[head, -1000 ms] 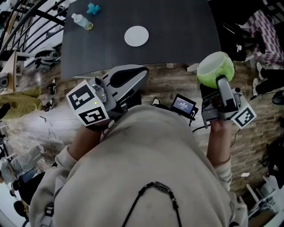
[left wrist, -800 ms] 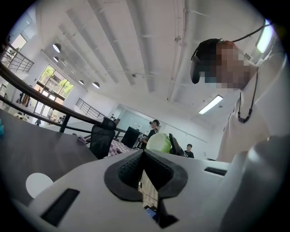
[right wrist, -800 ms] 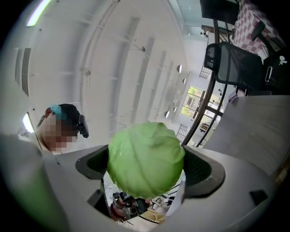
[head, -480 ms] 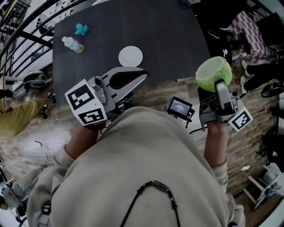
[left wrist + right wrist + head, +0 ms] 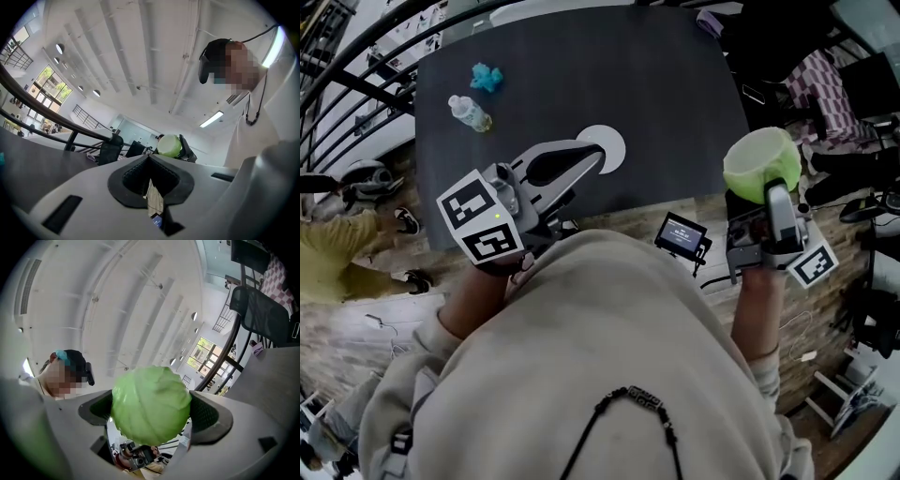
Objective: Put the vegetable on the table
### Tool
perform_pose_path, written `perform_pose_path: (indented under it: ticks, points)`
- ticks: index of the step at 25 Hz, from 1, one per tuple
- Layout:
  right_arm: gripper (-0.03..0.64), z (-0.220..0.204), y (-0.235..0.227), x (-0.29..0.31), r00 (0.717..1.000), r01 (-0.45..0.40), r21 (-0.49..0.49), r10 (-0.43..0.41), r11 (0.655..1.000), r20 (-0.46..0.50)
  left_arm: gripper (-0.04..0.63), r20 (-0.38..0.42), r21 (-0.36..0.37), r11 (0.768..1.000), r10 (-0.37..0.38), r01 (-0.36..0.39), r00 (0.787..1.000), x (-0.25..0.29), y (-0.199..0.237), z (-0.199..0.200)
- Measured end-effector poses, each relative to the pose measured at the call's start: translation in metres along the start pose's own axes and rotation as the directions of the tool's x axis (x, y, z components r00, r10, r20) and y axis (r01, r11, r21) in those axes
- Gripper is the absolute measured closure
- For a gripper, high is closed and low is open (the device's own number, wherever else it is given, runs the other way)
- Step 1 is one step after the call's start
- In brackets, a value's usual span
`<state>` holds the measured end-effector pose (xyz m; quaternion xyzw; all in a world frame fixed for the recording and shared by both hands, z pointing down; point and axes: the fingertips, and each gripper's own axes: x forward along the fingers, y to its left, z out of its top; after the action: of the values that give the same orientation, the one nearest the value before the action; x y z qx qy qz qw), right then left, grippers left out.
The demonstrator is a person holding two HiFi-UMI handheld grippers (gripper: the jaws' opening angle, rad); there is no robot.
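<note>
Cabbage [image 5: 151, 405] pale green; table [image 5: 675, 84] dark grey; plate [image 5: 614, 145] white; small toy [image 5: 486, 77] turquoise; floor [image 5: 366, 319] brown wood-grain.

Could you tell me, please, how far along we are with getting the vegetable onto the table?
Done: the right tool is shut on the cabbage. In hand: the cabbage is held up and appears to sit just off the right edge of the dark table, not over its top. Left: carry it over the table, lower it and release. The left tool is shut and empty.
</note>
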<state>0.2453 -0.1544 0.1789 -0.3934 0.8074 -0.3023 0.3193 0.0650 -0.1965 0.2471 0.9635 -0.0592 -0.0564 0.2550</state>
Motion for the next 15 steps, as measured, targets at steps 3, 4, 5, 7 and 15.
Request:
perform_pose_path:
  ticks: [3, 4, 5, 7, 15]
  points:
    - [0.130, -0.013, 0.003, 0.026, 1.000, 0.003, 0.011, -0.003, 1.000, 0.006, 0.589, 0.008, -0.008, 1.000, -0.010, 0.010, 1.000, -0.022, 0.015, 0.006]
    - [0.130, -0.016, 0.003, 0.032, 1.000, 0.000, 0.016, 0.000, 1.000, 0.010, 0.589, 0.007, -0.008, 1.000, -0.013, 0.013, 1.000, -0.026, 0.018, 0.006]
    - [0.130, -0.018, 0.002, 0.036, 1.000, -0.003, 0.020, 0.003, 1.000, 0.010, 0.589, 0.004, -0.006, 1.000, -0.017, 0.017, 1.000, -0.028, 0.021, 0.005]
    - [0.130, -0.022, 0.002, 0.043, 1.000, -0.007, 0.022, 0.007, 1.000, -0.003, 0.589, 0.000, -0.003, 1.000, -0.019, 0.019, 1.000, -0.032, 0.022, 0.004]
    - [0.130, -0.032, -0.008, 0.087, 0.993, -0.001, -0.012, 0.000, 1.000, -0.118, 0.589, 0.040, -0.031, 0.999, 0.036, -0.034, 0.999, -0.051, 0.043, 0.013]
